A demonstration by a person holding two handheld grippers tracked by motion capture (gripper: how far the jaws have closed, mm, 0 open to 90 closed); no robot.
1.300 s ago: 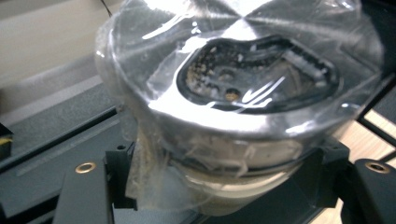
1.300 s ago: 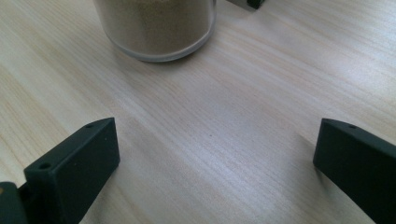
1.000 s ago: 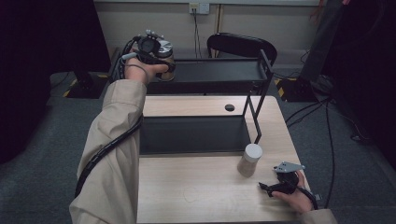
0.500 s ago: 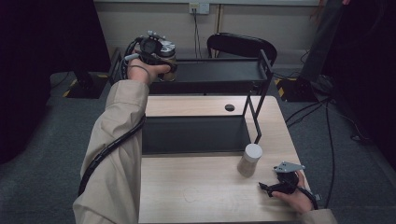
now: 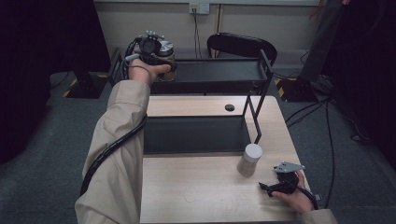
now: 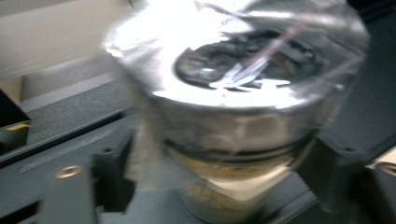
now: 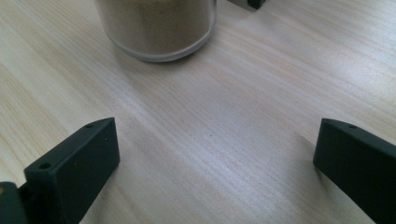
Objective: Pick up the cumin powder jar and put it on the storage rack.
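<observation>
Standing upright, silver-lidded jar (image 6: 233, 112) sits clamped in left claw (image 5: 156, 53).

A lab or office test room: grey carpet (image 5: 42, 186), wall socket (image 5: 199, 8), floor cables (image 5: 322, 107), chair (image 5: 240, 46) behind a wooden counter (image 5: 205, 196).

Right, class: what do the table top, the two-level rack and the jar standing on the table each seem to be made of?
Table top: pale wood or wood-look laminate, matt; fine straight grain lines show in the right gripper view.
Rack: probably metal, painted matt black; thin straight posts and flat trays.
Jar: clear glass or plastic, glossy, with a white lid, likely plastic; beige powder shows through the wall.
</observation>
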